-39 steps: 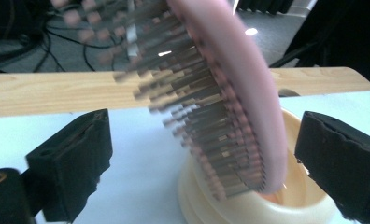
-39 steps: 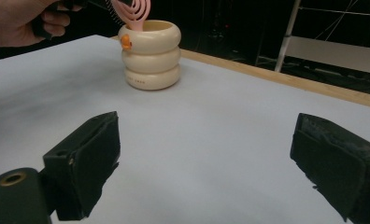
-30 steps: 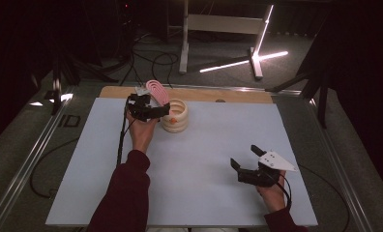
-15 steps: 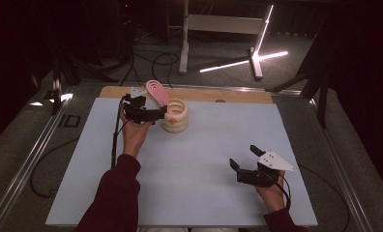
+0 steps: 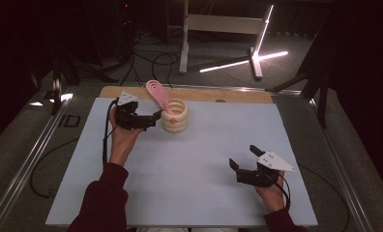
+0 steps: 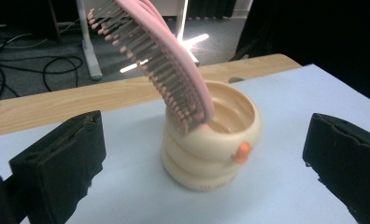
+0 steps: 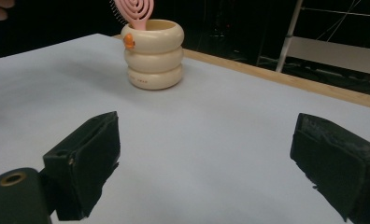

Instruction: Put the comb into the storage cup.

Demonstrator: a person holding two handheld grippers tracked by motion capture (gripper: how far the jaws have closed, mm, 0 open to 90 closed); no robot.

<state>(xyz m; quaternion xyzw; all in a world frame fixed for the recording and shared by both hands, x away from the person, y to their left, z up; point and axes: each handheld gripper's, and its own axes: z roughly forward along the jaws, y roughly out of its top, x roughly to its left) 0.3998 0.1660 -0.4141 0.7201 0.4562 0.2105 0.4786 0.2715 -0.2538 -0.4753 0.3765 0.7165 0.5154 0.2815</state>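
Left hand-held gripper [image 5: 154, 117]: jaws spread and empty, drawn back a little from the cream ringed cup [image 5: 174, 116] toward the worktop's [image 5: 189, 159] left edge since a second ago, now just beside the cup and apart from it. Pink hairbrush [image 5: 157, 94]: standing handle-down in the cup near the far edge, head leaning over the rim, so placement reads as done. Right hand-held gripper [image 5: 244, 163]: jaws spread, empty, unmoved near the right front corner.

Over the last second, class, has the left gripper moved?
Yes. The left gripper has drawn back leftward from the cream ringed cup that holds the pink hairbrush; earlier it overlapped the cup, now its open jaws stand beside it.
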